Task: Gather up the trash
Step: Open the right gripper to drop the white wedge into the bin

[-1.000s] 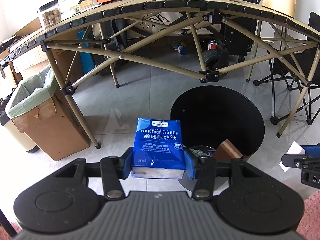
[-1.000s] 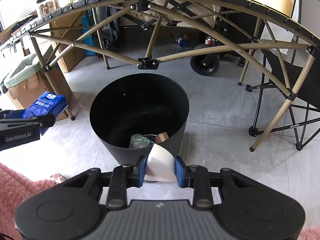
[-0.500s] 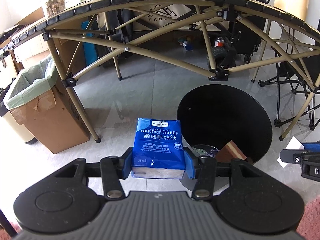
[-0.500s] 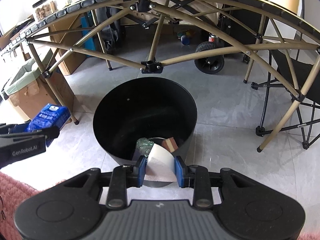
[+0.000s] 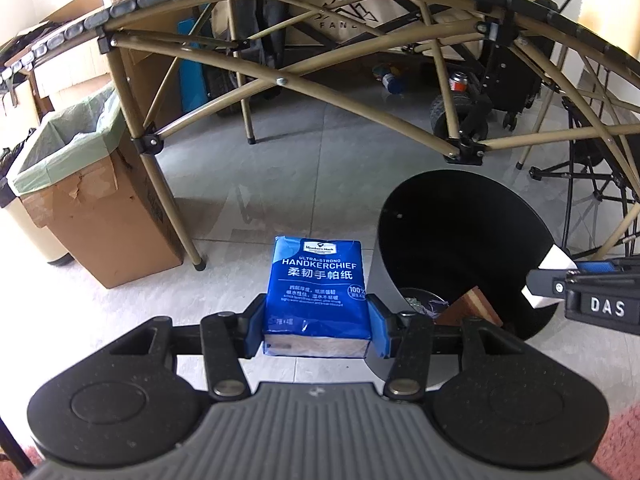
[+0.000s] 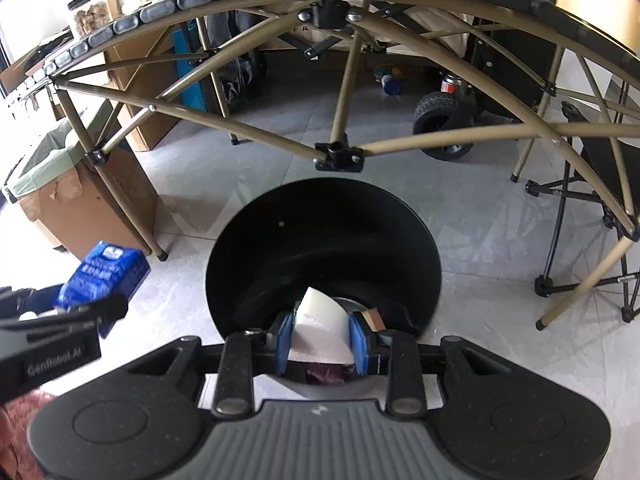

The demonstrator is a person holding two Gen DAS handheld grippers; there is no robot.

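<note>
We've got the left gripper (image 5: 316, 330) clamped on the blue tissue pack (image 5: 318, 296), held over floor just left of the black bin (image 5: 460, 216). Right gripper (image 6: 320, 338) pinches white paper (image 6: 320, 322) above the bin opening; bin already has scraps inside.

Grey tiled floor (image 6: 480, 240) under black bin (image 6: 320, 220), cardboard box (image 5: 100, 216), perhaps pink rug (image 5: 616, 440).

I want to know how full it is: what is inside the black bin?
The black bin holds a brown block, some greenish crumpled trash and something dark red. The white paper in the right gripper covers the rest of the bottom.
</note>
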